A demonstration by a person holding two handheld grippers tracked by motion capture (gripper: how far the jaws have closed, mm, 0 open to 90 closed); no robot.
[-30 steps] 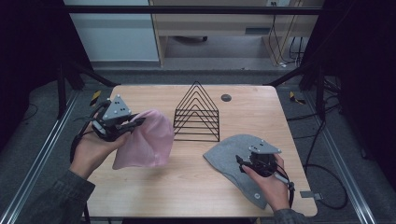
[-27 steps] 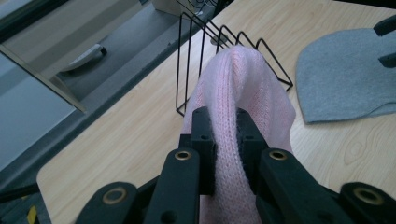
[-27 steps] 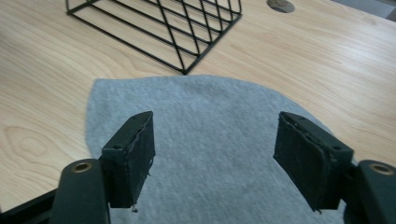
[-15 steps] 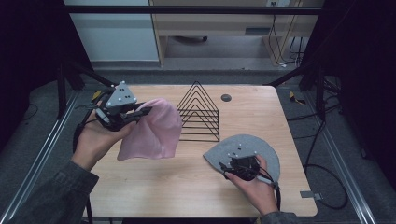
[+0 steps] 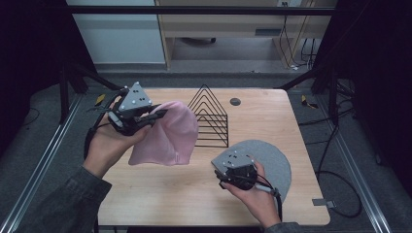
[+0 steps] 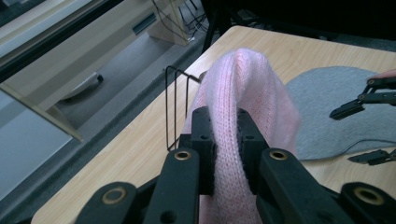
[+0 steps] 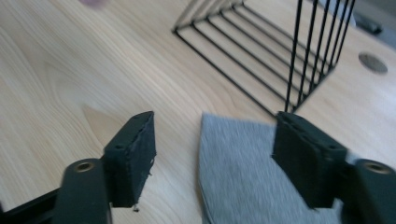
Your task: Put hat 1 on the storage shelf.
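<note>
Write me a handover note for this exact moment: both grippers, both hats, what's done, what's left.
Left gripper: shut on the pink hat, held lifted beside the wire rack.
Right gripper: open, jaws just closing a little, hovering at the edge of the grey hat, nothing gripped.
Done: pink hat picked up.
Left: probably get the pink hat onto the rack, then grip the grey hat, which lies flat on the table.

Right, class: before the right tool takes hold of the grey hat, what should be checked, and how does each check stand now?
1. Left tool clamped on pink hat: ok.
2. Pink hat lifted off the table: cannot tell.
3. Right tool, jaws just been closing, nothing pinched yet: ok.
4. Grey hat edge between its jaws: ok.
5. Wire rack apart from both tools: ok.
</note>
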